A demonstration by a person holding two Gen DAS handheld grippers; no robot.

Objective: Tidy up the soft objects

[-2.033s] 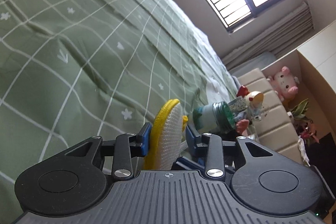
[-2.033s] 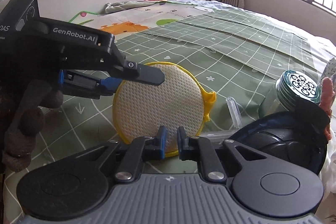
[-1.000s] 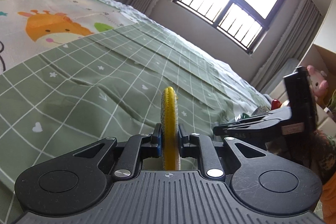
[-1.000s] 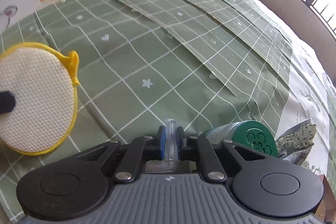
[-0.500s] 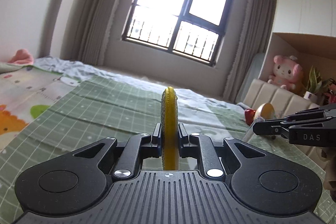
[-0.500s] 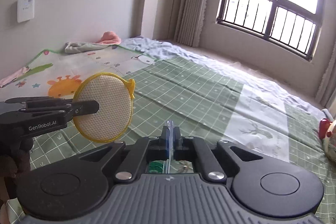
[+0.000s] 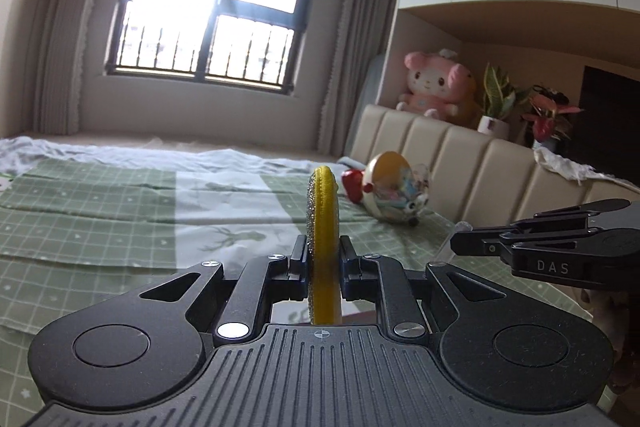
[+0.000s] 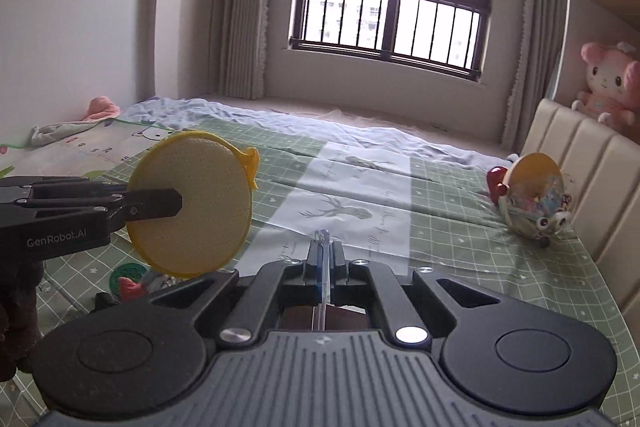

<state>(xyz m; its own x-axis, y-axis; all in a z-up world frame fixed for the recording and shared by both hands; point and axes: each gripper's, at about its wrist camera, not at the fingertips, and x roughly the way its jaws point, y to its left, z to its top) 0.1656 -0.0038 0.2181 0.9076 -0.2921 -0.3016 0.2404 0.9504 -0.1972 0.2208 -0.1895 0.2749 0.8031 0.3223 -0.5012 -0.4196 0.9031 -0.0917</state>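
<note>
Green checked bedspread (image 8: 460, 227) — beige headboard (image 7: 460, 163), barred window (image 8: 392, 23)

Your left hand-held gripper (image 7: 323, 269) shows you the yellow pad (image 7: 323, 219) edge-on only, its lower part sunk behind the gripper body. The clear strip (image 8: 322, 267) pinched in your right hand-held gripper (image 8: 323, 273) is too thin to name, and its far end blurs into the bed (image 8: 440, 227). Behind the pad's lower rim, the green and red bits (image 8: 130, 281) are half hidden and too small to identify.
</note>
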